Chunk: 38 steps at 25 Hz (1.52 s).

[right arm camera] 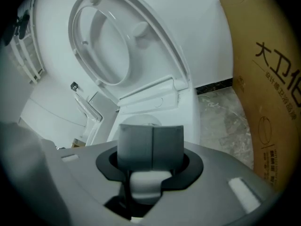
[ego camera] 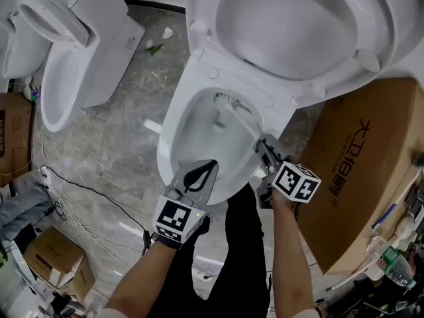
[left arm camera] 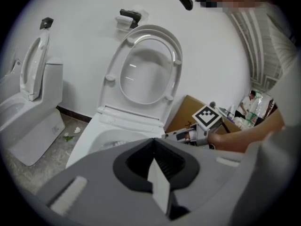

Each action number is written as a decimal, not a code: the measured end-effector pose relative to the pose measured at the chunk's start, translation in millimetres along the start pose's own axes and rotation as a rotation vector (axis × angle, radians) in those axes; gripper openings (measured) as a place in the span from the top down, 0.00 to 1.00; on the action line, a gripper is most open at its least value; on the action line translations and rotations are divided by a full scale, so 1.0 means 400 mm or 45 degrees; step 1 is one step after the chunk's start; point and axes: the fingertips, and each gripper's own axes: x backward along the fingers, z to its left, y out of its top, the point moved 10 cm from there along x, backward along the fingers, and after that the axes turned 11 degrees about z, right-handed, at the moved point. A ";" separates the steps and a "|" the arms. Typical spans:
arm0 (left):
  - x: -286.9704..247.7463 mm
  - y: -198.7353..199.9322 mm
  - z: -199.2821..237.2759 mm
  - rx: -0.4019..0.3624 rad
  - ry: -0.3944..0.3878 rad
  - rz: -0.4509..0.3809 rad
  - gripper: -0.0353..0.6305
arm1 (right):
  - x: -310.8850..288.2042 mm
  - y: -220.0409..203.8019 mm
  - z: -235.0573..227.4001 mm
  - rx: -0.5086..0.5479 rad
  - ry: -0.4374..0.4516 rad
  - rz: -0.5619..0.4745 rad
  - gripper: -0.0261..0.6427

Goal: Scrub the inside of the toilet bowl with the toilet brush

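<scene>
Here, in the head view, we saw the white porcelain toilet bowl (ego camera: 173, 128) with its oval white plastic seat and lid (ego camera: 298, 18) tipped up and back, which left the inside free to reach. The right gripper (ego camera: 265, 144) was pinching the handle of the white long-handled toilet brush (ego camera: 237, 116) from the bowl's right rim. The brush slanted down so that its bristle head lay low in the bowl, towards the back wall. We took that for the scrubbing angle. The left gripper (ego camera: 212, 164) hung over the front rim with its tongs pressed together on nothing, seemingly kept clear of the brush. A large brown cardboard box (ego camera: 358, 171) leaned just beside the toilet.

In the left gripper view, the left gripper's tongs (left arm camera: 154, 159) met with nothing between them. Beyond them stood the bowl (left arm camera: 101, 135) and the right gripper (left arm camera: 181, 135) reaching in from the side.

In the right gripper view, the grey pads (right arm camera: 150, 145) sat closed face to face above the bowl (right arm camera: 188, 121). A pale stub showed beneath them, which we judged to be the brush handle.
</scene>
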 end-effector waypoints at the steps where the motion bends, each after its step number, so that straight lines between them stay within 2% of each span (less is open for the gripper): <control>1: 0.001 0.000 0.004 0.001 0.004 -0.002 0.94 | -0.009 0.001 0.004 -0.001 0.016 0.000 0.72; 7: 0.019 -0.003 0.033 0.015 0.029 -0.025 0.94 | -0.062 -0.009 0.027 -0.008 0.126 0.020 0.72; 19: 0.071 -0.024 0.071 0.045 0.055 -0.065 0.94 | -0.120 -0.032 0.126 0.245 0.209 0.212 0.72; 24: 0.103 -0.024 0.067 0.042 0.057 -0.084 0.94 | -0.105 -0.044 0.147 0.245 0.159 0.216 0.72; 29: 0.156 -0.013 0.061 0.036 0.064 -0.098 0.94 | -0.009 -0.063 0.160 0.210 0.043 0.216 0.72; 34: 0.199 -0.004 0.041 0.046 0.063 -0.101 0.94 | 0.091 -0.131 0.177 0.163 -0.096 0.265 0.72; 38: 0.193 -0.027 0.024 0.069 0.057 -0.091 0.94 | 0.097 -0.190 0.172 0.079 -0.164 0.218 0.72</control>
